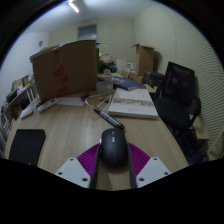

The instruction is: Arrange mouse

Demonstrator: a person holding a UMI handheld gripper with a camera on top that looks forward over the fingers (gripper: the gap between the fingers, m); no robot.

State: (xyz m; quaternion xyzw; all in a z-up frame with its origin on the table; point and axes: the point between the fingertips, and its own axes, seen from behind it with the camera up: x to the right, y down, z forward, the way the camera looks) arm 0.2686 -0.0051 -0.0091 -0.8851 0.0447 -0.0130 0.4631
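A dark grey computer mouse [113, 148] sits between my gripper's fingers, its nose pointing away over the wooden table [70, 130]. My gripper [113, 160] is shut on the mouse: both magenta pads [90, 158] press against its sides. The mouse's rear end is hidden low between the fingers. I cannot tell whether it rests on the table or is lifted off it.
A black flat pad [27, 145] lies on the table to the left. A pen [108, 118] lies just ahead, a white booklet [133, 103] beyond it. A large cardboard box [62, 68] stands at the back left, a black chair [180, 88] at the right.
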